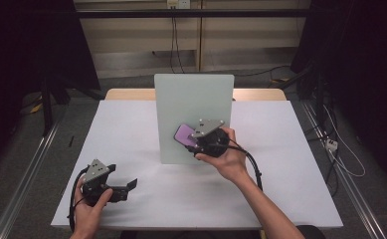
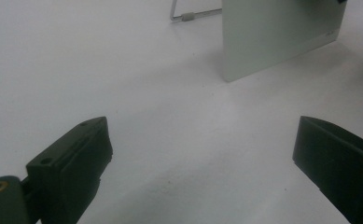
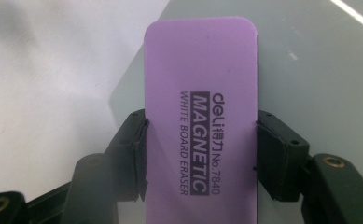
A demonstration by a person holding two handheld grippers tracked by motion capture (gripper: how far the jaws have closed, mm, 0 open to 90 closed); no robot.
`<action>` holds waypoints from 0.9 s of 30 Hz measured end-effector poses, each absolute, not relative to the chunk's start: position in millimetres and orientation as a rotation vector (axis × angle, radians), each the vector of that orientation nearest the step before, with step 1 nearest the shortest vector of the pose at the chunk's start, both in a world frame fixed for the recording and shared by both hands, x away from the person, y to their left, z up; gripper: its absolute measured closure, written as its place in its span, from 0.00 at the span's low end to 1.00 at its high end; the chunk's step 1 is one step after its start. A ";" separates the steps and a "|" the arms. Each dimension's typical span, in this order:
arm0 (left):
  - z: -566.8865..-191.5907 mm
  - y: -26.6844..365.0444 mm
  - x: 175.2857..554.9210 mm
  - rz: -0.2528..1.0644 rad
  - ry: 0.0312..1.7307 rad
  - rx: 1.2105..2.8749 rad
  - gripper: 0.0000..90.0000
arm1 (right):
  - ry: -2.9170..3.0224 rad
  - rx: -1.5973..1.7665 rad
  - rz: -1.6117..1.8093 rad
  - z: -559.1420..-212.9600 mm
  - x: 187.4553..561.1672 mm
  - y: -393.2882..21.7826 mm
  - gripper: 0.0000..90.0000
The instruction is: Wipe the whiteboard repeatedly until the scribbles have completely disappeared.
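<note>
Two grippers are at work, and the small whiteboard (image 1: 193, 112) standing upright at the middle of the table (image 1: 131, 124) is the thing to steer by. The right gripper (image 1: 193, 141) is held up against the board's near face, low and right of its centre, with its jaws clamped on the long sides of a purple magnetic whiteboard eraser (image 3: 200, 116); in the right gripper view the eraser's printed back faces the camera and the pale board lies just behind it. Whether the felt side is already touching the surface cannot be told from these pictures. The left gripper (image 1: 126, 188) rests on the table well to the left of the board and nearer the person, its jaws spread wide with nothing between them, as the left gripper view confirms. To wipe well, I judge the eraser should be kept flat to the board so the whole pad bears evenly, not on one edge. Pressure ought to be light and along the face, since the board appears to stand on a thin wire prop (image 2: 188, 17) behind it and a hard push could tip it backward. The free left gripper could steady the board's edge if it starts to shift.
</note>
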State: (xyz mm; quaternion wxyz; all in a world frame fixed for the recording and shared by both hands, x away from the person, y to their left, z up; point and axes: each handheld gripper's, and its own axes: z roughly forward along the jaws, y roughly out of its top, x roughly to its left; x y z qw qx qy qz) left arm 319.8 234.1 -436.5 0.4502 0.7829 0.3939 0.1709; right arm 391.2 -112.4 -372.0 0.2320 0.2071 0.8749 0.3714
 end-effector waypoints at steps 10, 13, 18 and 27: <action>-435.5 232.6 319.3 0.431 0.974 1.930 0.05 | 2.483 0.545 1.019 -396.0 385.4 -106.2 0.46; -435.7 232.8 319.5 0.429 0.976 1.933 0.05 | 2.486 0.559 1.020 -395.3 383.9 -108.0 0.46; -435.1 234.9 318.9 0.433 0.977 1.927 0.05 | 2.490 0.582 1.054 -388.8 379.2 -117.4 0.46; -435.8 232.4 319.0 0.431 0.978 1.935 0.05 | 2.483 0.636 1.135 -382.2 368.0 -139.6 0.46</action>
